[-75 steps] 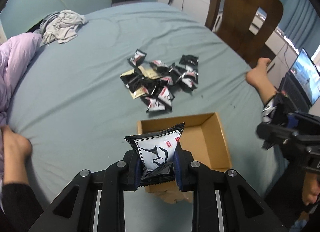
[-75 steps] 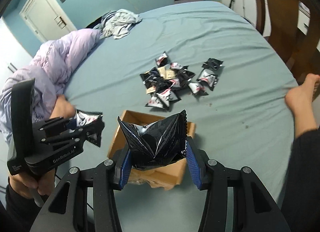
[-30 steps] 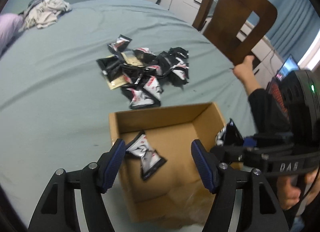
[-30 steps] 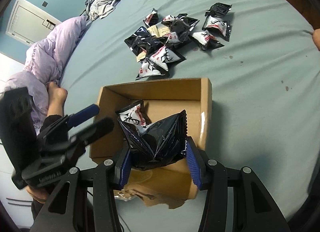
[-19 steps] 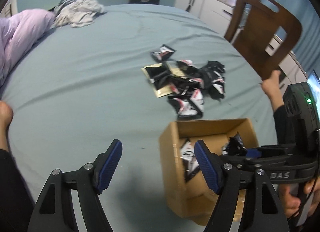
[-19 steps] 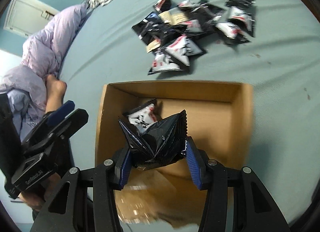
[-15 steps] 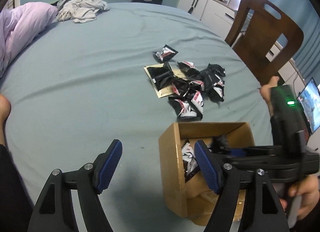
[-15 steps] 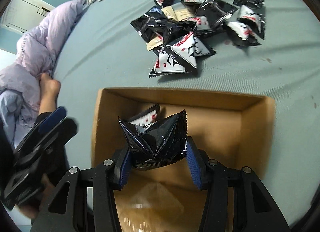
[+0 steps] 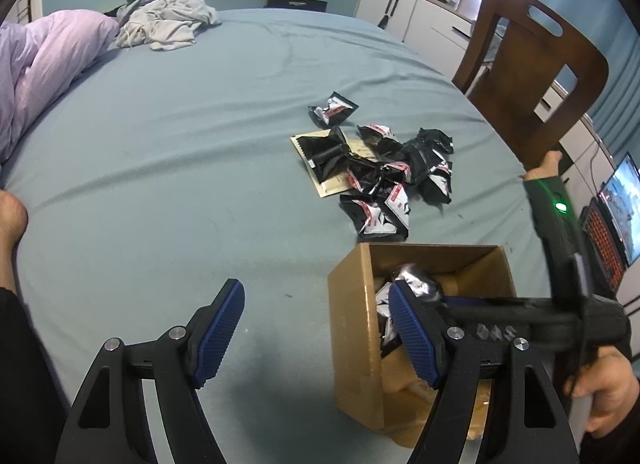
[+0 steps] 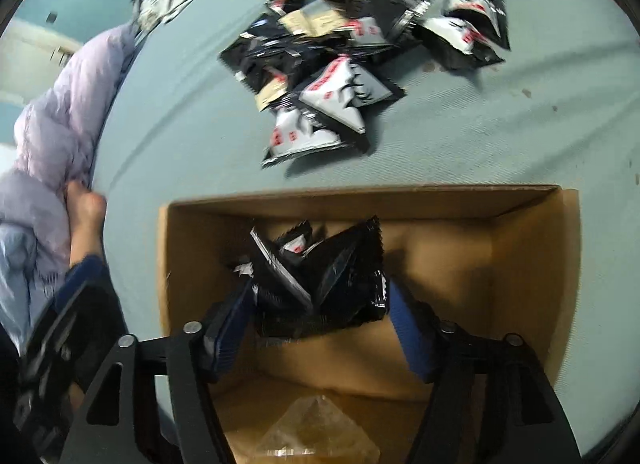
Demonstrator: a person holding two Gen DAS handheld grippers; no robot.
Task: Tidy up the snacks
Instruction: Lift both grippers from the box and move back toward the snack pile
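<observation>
We see the bed (image 9: 168, 152), then the cardboard box (image 10: 532, 248) near its front edge. Snack pile (image 10: 352, 64) lies on the sheet at 12 o'clock beyond the box. Left gripper (image 9: 316, 328): jaws wide apart, empty, at 9 o'clock beside the box. Right gripper (image 10: 320, 316), inside the box: jaws parted, black packet (image 10: 332, 276) between them, grip unclear through blur.

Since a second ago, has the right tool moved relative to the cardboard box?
Yes. The right tool has pushed forward over the cardboard box, whose far wall now sits nearer, and its fingers have spread around the black packet.
</observation>
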